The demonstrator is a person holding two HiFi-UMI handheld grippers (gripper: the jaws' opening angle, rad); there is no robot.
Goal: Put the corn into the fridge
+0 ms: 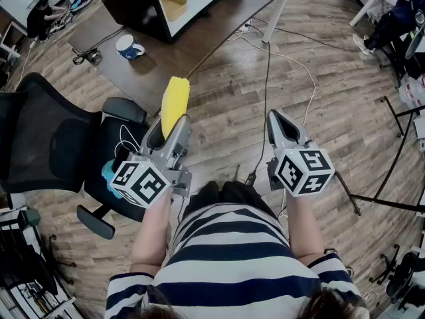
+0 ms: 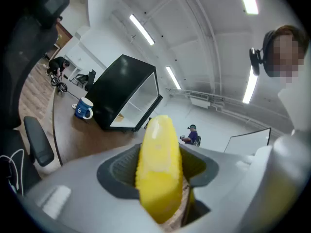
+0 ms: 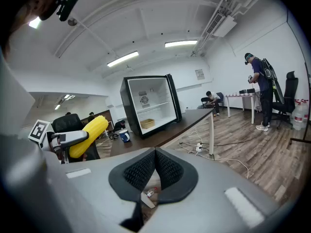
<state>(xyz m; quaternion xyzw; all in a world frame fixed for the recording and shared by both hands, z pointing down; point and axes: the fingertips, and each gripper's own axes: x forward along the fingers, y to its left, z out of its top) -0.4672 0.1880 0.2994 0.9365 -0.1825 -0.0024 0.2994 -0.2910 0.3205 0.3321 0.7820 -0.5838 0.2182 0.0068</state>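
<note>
We hold the corn (image 1: 175,102) in our left gripper (image 1: 169,131), whose jaws are clamped on the cob's lower part. The rest of the cob sticks out past the jaw tips, pointing forward towards the tabletop (image 1: 206,35). In the left gripper view the cob fills the gap between the two dark pads. Our right gripper (image 1: 277,119) has its jaws closed together with nothing between them, and it hangs level with the left one over the wooden floor (image 1: 332,105). The fridge (image 3: 148,104) stands on the tabletop, well apart from the corn, with its white inside open to view and a yellow tray (image 3: 147,124) on its lower level. A blue mug (image 1: 127,46) sits on the tabletop just beside the fridge. A black office chair (image 1: 46,138) stands at our left.
</note>
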